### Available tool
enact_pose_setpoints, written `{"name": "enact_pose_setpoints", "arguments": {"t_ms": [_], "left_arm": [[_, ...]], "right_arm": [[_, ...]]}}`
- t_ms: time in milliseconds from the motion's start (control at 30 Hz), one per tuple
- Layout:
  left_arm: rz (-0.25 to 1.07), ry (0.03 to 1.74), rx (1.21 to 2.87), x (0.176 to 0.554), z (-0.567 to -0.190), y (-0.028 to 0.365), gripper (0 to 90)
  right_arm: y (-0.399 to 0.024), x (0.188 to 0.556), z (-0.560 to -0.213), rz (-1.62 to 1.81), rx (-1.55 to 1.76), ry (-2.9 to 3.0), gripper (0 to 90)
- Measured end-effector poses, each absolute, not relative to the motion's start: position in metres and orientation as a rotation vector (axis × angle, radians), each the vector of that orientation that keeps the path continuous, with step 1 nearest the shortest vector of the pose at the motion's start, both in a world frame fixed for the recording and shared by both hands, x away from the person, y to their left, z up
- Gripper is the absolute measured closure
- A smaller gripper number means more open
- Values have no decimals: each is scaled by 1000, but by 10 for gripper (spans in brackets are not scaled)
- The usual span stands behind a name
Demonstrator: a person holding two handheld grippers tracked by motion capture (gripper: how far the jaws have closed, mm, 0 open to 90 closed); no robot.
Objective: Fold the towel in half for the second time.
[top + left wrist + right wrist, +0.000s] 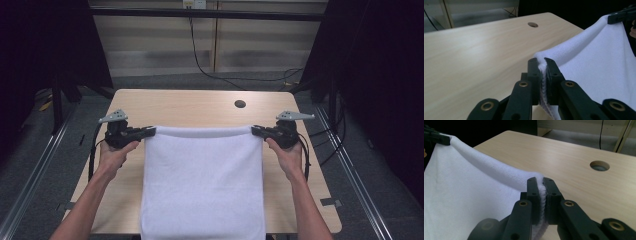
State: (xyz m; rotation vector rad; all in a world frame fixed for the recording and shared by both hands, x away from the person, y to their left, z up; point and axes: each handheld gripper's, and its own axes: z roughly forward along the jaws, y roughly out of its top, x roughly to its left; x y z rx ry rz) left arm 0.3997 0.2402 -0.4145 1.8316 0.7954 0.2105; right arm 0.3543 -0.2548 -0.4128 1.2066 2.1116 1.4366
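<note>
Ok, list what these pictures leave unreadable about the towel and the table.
- White towel, high view: its near end is cut off by the bottom edge.
- Table, high view: the surface under the towel is hidden.
- Round hole, high view: too small to see what is inside.
- Towel corners, both gripper views: hidden between the closed jaws.

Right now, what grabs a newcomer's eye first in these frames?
The white towel, stretched across the middle of the wooden table and hanging past its near edge. The left gripper and right gripper each clamp one far corner, holding that edge taut between them; both gripper views show fabric pinched between closed jaws. Beyond the towel, a round hole sits in the tabletop near the far right.
</note>
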Motion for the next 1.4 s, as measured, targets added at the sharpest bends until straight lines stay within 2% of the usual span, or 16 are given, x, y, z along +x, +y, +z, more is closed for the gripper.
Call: {"name": "enact_pose_setpoints", "arguments": {"t_ms": [300, 533, 933, 1200, 1400], "left_arm": [[256, 790, 1777, 421, -386, 235, 846], [257, 733, 1795, 412, -388, 232, 846], [222, 707, 1791, 368, -408, 248, 846], [168, 689, 1840, 332, -433, 255, 845], [160, 702, 1882, 311, -438, 256, 845]], "right_arm": [[-256, 378, -377, 1430, 1170, 2061, 853], [-257, 375, -374, 1448, 1139, 2057, 853], [-258, 323, -390, 1462, 1045, 2102, 852], [-256, 285, -404, 1445, 1003, 2161, 850], [-252, 262, -412, 1446, 986, 2186, 849]]}}
